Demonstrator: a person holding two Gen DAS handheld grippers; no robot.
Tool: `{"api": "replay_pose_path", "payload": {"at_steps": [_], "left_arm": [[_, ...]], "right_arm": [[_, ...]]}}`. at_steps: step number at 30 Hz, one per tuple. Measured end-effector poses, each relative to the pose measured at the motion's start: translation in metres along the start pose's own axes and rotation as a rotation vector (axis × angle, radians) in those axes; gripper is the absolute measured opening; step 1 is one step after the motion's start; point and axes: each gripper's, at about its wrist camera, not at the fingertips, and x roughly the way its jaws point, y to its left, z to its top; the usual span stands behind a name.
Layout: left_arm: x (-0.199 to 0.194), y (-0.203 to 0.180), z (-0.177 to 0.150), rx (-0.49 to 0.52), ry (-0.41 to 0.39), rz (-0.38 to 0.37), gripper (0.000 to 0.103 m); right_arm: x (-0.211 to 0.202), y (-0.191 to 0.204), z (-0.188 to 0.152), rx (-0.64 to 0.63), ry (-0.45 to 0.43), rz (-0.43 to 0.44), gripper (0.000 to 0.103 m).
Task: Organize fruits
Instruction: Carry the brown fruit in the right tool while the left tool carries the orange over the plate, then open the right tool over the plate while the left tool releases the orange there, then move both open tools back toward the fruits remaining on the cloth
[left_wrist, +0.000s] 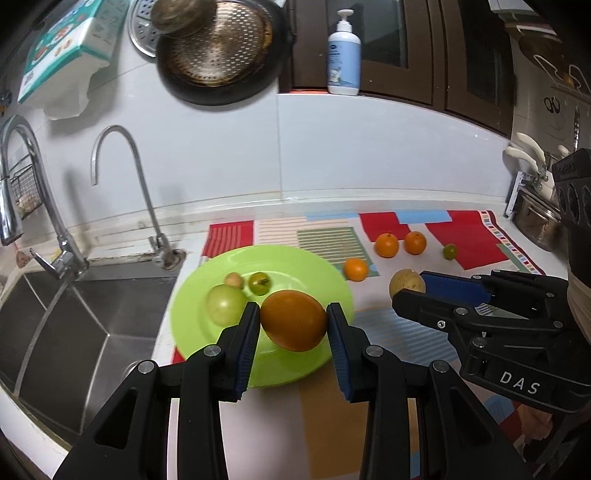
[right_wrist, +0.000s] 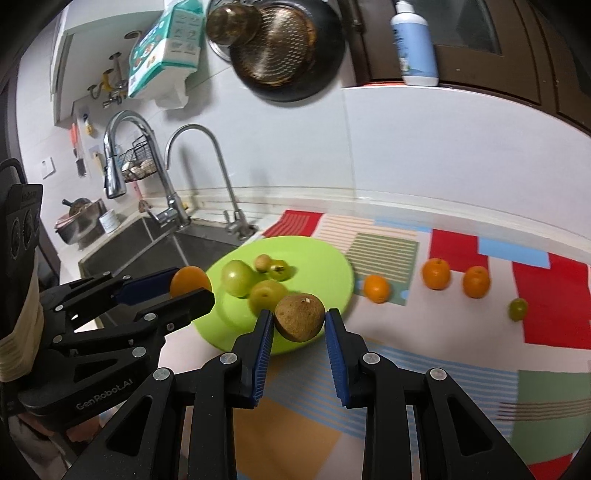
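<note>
Left gripper (left_wrist: 291, 321): fingers clamped on an orange (left_wrist: 293, 319), held above the green plate (left_wrist: 295, 258). Right gripper (right_wrist: 299, 321): fingers clamped on a brown fruit (right_wrist: 300, 316), held over the plate's near edge. Green fruits (right_wrist: 238, 277) are seen on the plate. Three oranges (right_wrist: 436, 273) and a small green fruit (right_wrist: 518, 308) are left on the surface mat (right_wrist: 461, 243)

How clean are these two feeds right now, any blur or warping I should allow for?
Left wrist view: the orange between the fingers is sharp, while the plate rim and hanging pan smear slightly; the faucet bows from fisheye. Right wrist view: the brown fruit is crisp, the green fruits are soft, and dark vignette fills the corners.
</note>
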Motion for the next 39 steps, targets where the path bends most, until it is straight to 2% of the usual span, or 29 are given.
{"api": "replay_pose_path", "payload": {"at_steps": [11, 26, 29, 30, 31, 32, 38, 39], "left_arm": [[0.011, 0.047, -0.013, 0.026, 0.030, -0.030, 0.037], [0.058, 0.075, -0.020, 0.064, 0.100, -0.116, 0.037], [0.061, 0.078, -0.018, 0.066, 0.096, -0.096, 0.052], [0.061, 0.080, -0.017, 0.062, 0.092, -0.086, 0.056], [0.061, 0.082, -0.017, 0.059, 0.091, -0.081, 0.056], [0.060, 0.083, -0.017, 0.054, 0.092, -0.072, 0.057], [0.045, 0.080, -0.019, 0.053, 0.076, -0.039, 0.060], [0.041, 0.078, -0.019, 0.049, 0.073, -0.037, 0.060]], "right_arm": [[0.032, 0.044, -0.005, 0.012, 0.037, 0.005, 0.030], [0.077, 0.063, -0.011, 0.037, 0.121, -0.020, 0.030], [0.083, 0.062, -0.010, 0.041, 0.127, -0.024, 0.031], [0.084, 0.062, -0.010, 0.039, 0.129, -0.037, 0.035], [0.084, 0.061, -0.009, 0.039, 0.129, -0.055, 0.043], [0.084, 0.059, -0.009, 0.042, 0.128, -0.074, 0.045], [0.070, 0.053, -0.008, 0.055, 0.104, -0.129, 0.046], [0.067, 0.053, -0.008, 0.056, 0.098, -0.133, 0.049]]}}
